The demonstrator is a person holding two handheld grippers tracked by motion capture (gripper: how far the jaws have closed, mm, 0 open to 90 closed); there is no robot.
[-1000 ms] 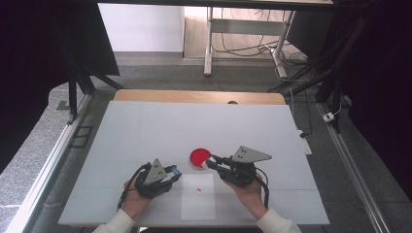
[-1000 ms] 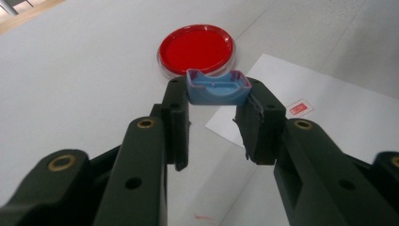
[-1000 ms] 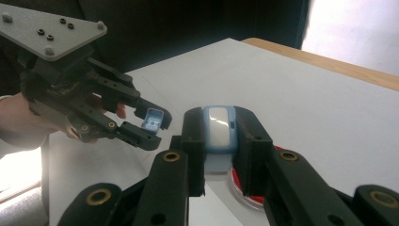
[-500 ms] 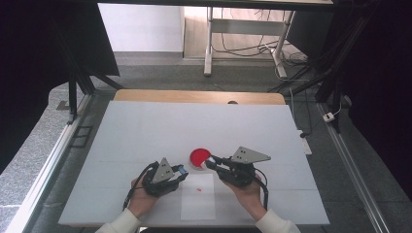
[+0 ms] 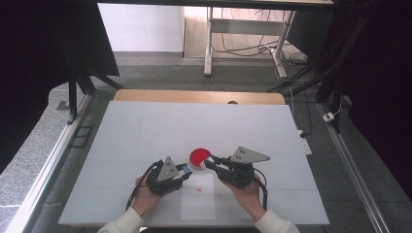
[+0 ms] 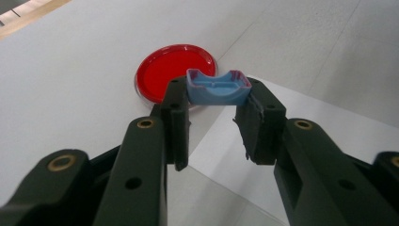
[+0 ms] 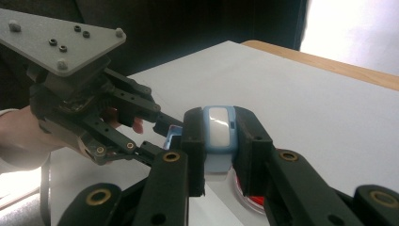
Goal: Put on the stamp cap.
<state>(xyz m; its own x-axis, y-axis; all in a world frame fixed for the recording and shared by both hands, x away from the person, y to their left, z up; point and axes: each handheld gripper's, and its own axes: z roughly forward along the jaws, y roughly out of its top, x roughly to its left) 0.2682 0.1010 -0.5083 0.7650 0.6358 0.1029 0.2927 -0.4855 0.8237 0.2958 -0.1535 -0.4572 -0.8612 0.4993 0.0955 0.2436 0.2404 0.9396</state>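
High view first: both grippers are held low over the white desk, close together near the front edge. The left gripper and right gripper meet just beside a round red dish, with a white paper sheet lying right below them. A tiny red speck can be made out on the sheet; what it is can't be told.

Left gripper view: a small blue plastic piece is clamped between the jaw tips of the left gripper, held over the edge of the red dish. It looks like an open little tray or cap, hollow side up, with a thin pinkish rim and a scooped notch on one wall.

Right gripper view: the right gripper is clenched on a blue block with a white window, sitting upright between the pads. The left gripper comes in right next to it.

Handling guess: both bits are probably light, stiff, smooth plastic, so slipping or popping out seems the main risk. The flat side walls are likely best pinched, as is done now, not the thin rim.
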